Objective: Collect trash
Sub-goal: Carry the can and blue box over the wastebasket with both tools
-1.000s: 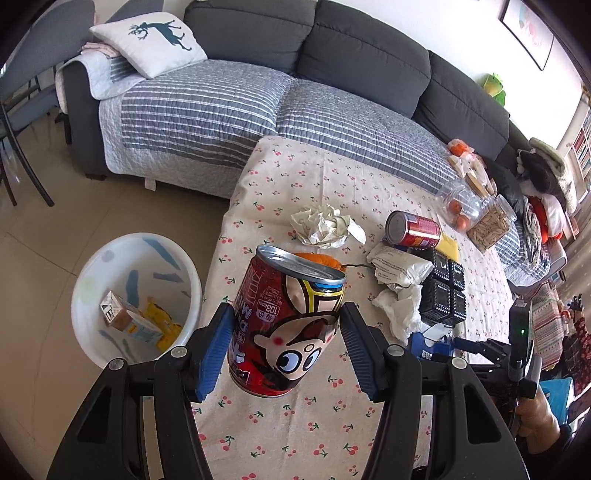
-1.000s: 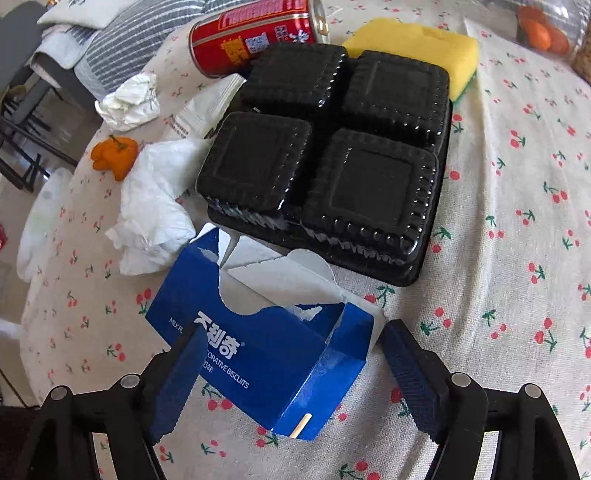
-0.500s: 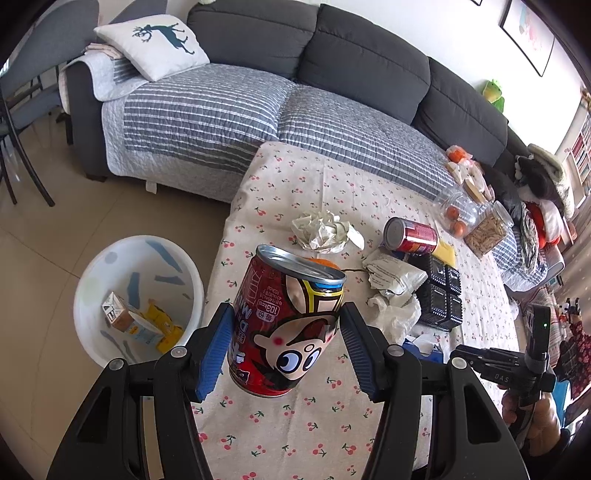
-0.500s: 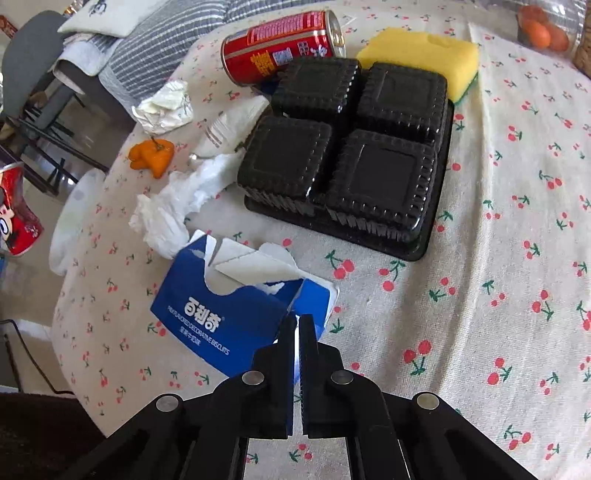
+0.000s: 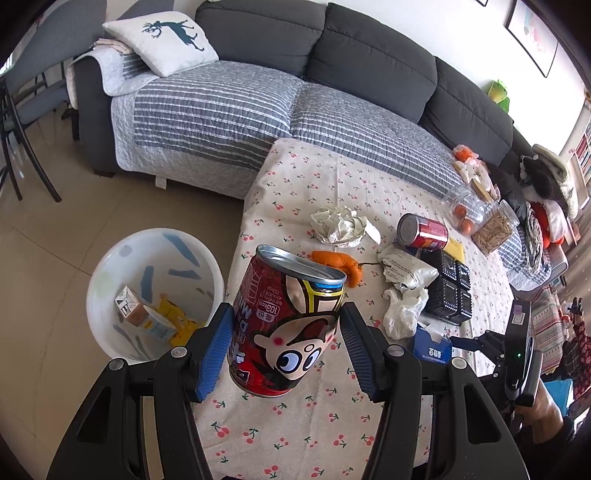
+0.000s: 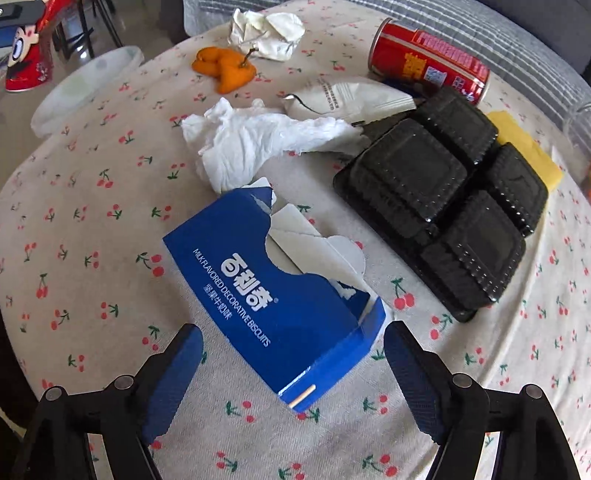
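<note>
My left gripper [image 5: 286, 350] is shut on a red cartoon drink can [image 5: 286, 325] and holds it above the table's left edge, to the right of the white trash bin [image 5: 110, 266]. The can also shows far left in the right wrist view [image 6: 26, 59]. My right gripper [image 6: 293, 365] is open, its fingers on either side of the near end of a torn blue biscuit box [image 6: 273, 288] lying on the cherry-print tablecloth [image 6: 92, 221]. The box also shows in the left wrist view [image 5: 432, 345].
On the table lie a white tissue [image 6: 251, 140], a foil wrapper [image 6: 347, 99], an orange pepper [image 6: 225, 68], crumpled paper [image 6: 266, 31], a second red can [image 6: 428, 61], a black plastic tray [image 6: 443, 199] and a yellow sponge [image 6: 524, 147]. A grey sofa [image 5: 258, 92] stands behind.
My right gripper was open at the box, pulled back shut half a second ago, and now is open around the box's near end again. The left gripper has kept hold of the can and drawn back slightly.
</note>
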The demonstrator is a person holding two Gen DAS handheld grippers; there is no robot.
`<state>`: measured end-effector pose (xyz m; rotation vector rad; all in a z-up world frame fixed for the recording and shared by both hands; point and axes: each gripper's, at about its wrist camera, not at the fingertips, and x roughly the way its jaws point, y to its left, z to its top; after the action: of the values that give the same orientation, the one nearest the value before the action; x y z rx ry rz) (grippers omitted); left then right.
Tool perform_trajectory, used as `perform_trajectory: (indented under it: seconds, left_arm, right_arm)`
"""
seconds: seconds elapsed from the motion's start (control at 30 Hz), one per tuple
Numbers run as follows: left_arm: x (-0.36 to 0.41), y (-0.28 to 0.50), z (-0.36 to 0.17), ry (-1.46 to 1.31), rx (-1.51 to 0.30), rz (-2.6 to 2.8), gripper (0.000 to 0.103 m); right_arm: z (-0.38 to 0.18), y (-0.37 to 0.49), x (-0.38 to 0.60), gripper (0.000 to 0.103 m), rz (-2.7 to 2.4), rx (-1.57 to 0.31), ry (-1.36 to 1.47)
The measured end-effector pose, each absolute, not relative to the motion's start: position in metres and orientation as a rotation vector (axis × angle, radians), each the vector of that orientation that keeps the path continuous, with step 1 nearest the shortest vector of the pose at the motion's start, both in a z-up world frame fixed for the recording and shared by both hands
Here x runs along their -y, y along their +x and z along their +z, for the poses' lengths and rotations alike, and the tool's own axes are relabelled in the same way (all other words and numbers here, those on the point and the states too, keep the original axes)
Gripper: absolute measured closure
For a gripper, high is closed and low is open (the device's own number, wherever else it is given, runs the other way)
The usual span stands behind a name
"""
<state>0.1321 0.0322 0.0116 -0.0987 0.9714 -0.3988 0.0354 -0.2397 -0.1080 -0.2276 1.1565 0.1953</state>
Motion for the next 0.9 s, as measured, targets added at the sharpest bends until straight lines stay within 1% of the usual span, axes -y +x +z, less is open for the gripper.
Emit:
perform_trajectory:
  seconds: [0.07,0.13,0.17,0.27,0.4,0.5,0.6,0.73,0.83,0.9]
  left_arm:
    - [-0.039,0.134,0.011,-0.108,-0.972,-0.388,0.041]
    - [-0.048,0.136,0.011,-0.121,-0.971,-0.377,0.041]
    - [-0.053,0.138,0.011,-0.130,-0.967,-0.370,0.041]
    - [-0.073,0.144,0.013,-0.156,-0.945,-0.341,0.041]
    - [-0.103,0.155,0.010,-0.204,-0.926,-0.285,0.041]
    - [-0.120,0.169,0.004,-0.177,-0.890,-0.220,0.041]
    - [-0.133,0.183,-0.011,-0.158,-0.893,-0.170,0.041]
    - [-0.140,0.194,-0.028,-0.183,-0.916,-0.182,0.041]
    - [-0.138,0.197,-0.033,-0.202,-0.912,-0.236,0.041]
    - [-0.138,0.199,-0.040,-0.242,-0.941,-0.286,0.040]
  right_arm:
    - [-0.112,0.042,0.243,0.028,0.190,-1.167,-0.193]
    - [-0.110,0.047,0.246,0.036,0.195,-1.164,-0.165]
    - [-0.108,0.048,0.247,0.043,0.198,-1.163,-0.160]
    - [-0.105,0.048,0.246,0.046,0.178,-1.193,-0.136]
    - [-0.096,0.039,0.251,0.046,0.193,-1.217,-0.037]
    - [-0.081,0.029,0.252,0.046,0.211,-1.197,0.000]
    - [-0.062,0.022,0.248,0.046,0.216,-1.153,0.022]
    - [-0.044,0.024,0.231,0.046,0.235,-1.098,0.039]
    - [-0.042,0.034,0.220,0.046,0.233,-1.084,0.051]
    - [-0.043,0.043,0.213,0.046,0.233,-1.085,0.062]
